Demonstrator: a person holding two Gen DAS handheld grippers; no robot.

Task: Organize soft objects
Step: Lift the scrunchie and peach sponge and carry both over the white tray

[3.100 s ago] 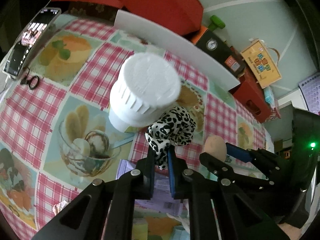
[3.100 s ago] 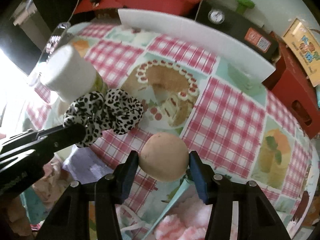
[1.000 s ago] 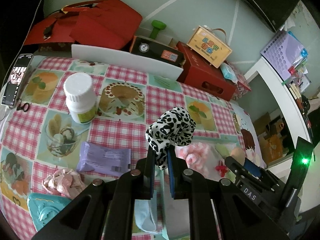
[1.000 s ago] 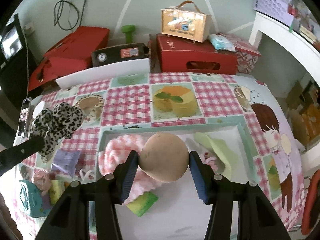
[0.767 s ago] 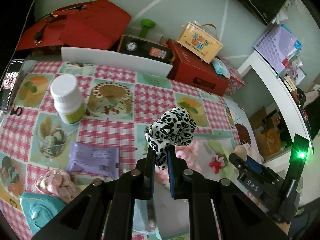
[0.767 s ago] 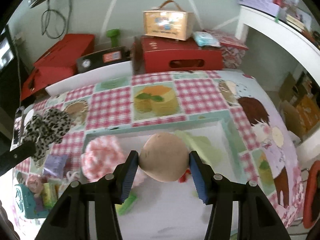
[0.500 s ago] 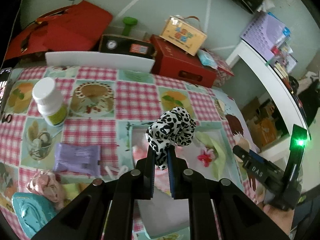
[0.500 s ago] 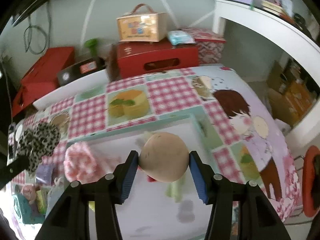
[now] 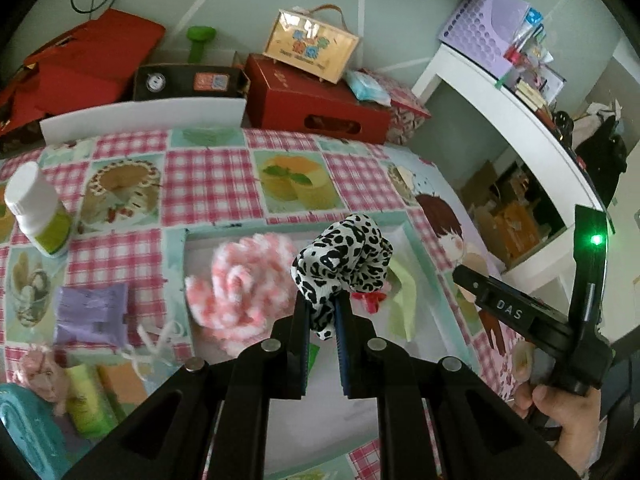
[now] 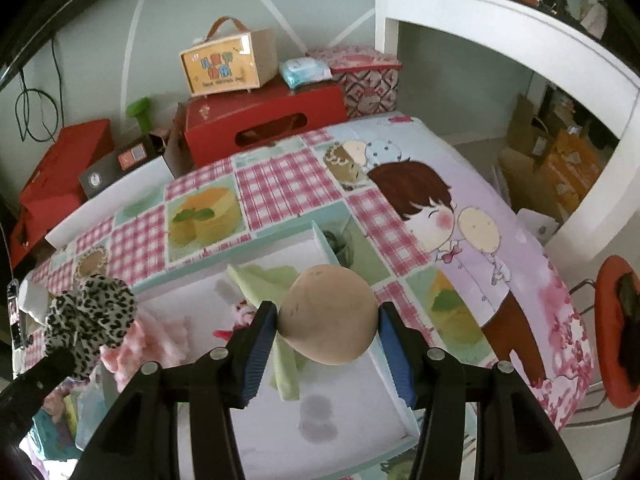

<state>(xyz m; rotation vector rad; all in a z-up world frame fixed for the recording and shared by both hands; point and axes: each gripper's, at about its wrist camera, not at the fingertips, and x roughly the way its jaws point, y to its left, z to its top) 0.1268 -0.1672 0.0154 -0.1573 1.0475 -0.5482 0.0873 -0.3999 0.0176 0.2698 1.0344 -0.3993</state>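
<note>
My left gripper (image 9: pixel 323 314) is shut on a black-and-white leopard scrunchie (image 9: pixel 344 262), held above the white tray (image 9: pixel 416 236). My right gripper (image 10: pixel 328 320) is shut on a tan egg-shaped soft ball (image 10: pixel 329 314), over the tray's (image 10: pixel 322 242) right part. In the tray lie a pink-and-white fluffy scrunchie (image 9: pixel 244 280), a pale green cloth (image 10: pixel 262 276) and a small red-and-pink bow (image 9: pixel 370 300). The right view also shows the leopard scrunchie (image 10: pixel 90 314) at the left. The right gripper's body, with a green light, and the hand holding it (image 9: pixel 568 408) show at the right of the left view.
On the checked tablecloth left of the tray stand a white bottle (image 9: pixel 38 210), a purple packet (image 9: pixel 90 312), a pink scrunchie (image 9: pixel 40 372), green and orange pieces (image 9: pixel 86 400) and a teal item (image 9: pixel 24 432). Red boxes (image 9: pixel 316 100) and a white board (image 9: pixel 144 118) line the far edge.
Both grippers moved to the right along the table with their loads and rolled. They now hang over the tray, and the bottle and packets have slid to the left of the views.
</note>
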